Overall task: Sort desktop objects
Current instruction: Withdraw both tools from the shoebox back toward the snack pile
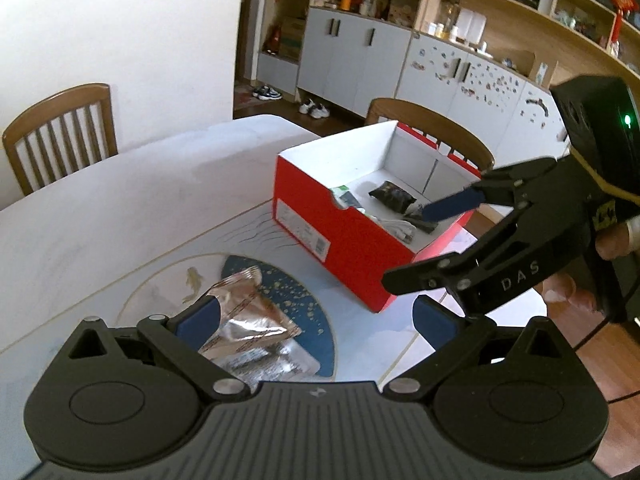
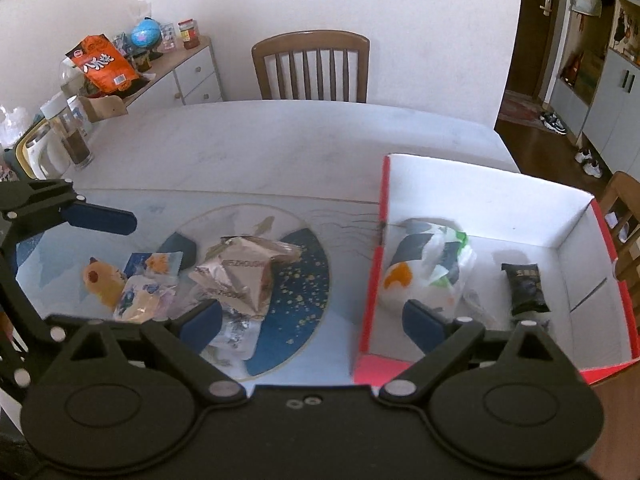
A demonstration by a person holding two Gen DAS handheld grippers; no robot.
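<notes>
A red shoebox [image 1: 320, 232] with a white inside stands on the table. In it lie a black packet [image 2: 525, 289] and a blurred white plastic bag [image 2: 430, 270]. My right gripper [image 2: 316, 326] is open and empty, straddling the box's [image 2: 374, 264] near left wall; it shows over the box in the left wrist view [image 1: 416, 248]. My left gripper [image 1: 316, 320] is open and empty, just above a crumpled silver foil bag [image 1: 248, 320]. The foil bag [image 2: 240, 276] lies on the mat with a clear snack packet [image 2: 146, 298], an orange plush toy [image 2: 100, 280] and a blue card [image 2: 138, 262].
A round blue-patterned mat [image 2: 296, 280] covers the near table. Jars and a kettle [image 2: 60, 144] stand at the table's far left. Wooden chairs [image 2: 312, 66] stand behind the table, another [image 1: 60, 132] at the side. Cabinets and shelves [image 1: 460, 40] line the wall.
</notes>
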